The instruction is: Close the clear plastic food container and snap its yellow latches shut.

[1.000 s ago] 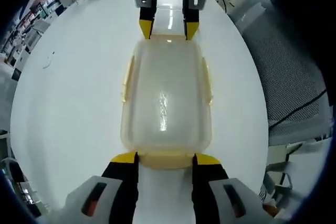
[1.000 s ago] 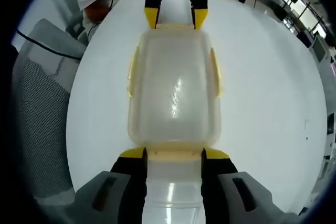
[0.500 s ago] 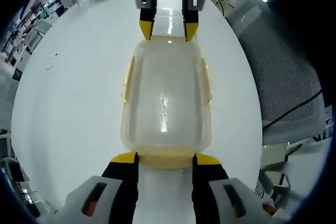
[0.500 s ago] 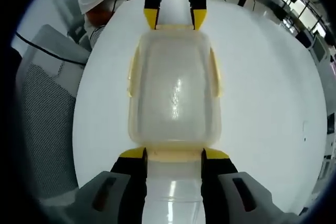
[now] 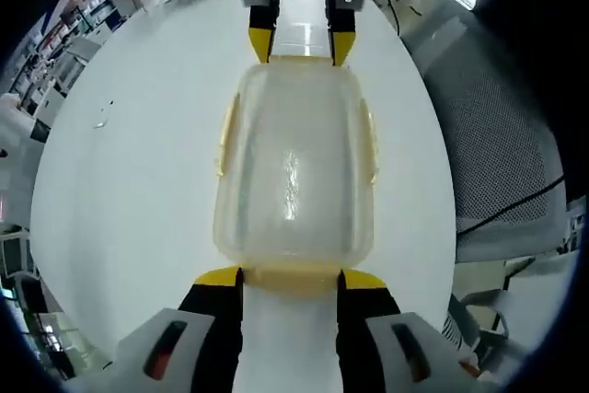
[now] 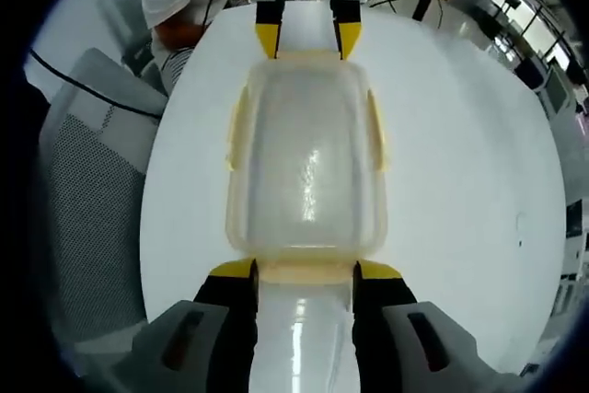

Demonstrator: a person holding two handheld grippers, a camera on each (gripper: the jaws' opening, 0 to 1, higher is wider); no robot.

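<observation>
Left gripper view has the clear plastic food container [image 5: 294, 177] sitting lid-on, lengthwise on the white round table [image 5: 129, 163], with the left gripper [image 5: 291, 279] right at its near short end. Both yellow-tipped jaws straddle the yellow end latch [image 5: 291, 275] there, spread about as wide as the latch, so it's open-ish and bracketing rather than clamping anything. At the far end the other gripper's tips flank the opposite end the same way.

Right gripper view shows the mirror of that: right gripper [image 6: 304, 271] with jaws apart either side of its own end latch [image 6: 306, 272], container [image 6: 306, 167] stretching away from it. The side latches [image 6: 236, 131] look flared out a bit on both long edges, so I'd guess they aren't snapped yet.

So my read: lid is already down, and we're at the latch-snapping step, end latches first. Next move probably needs both grippers pushing down and inward on those end flaps together so the box doesn't slide.
</observation>
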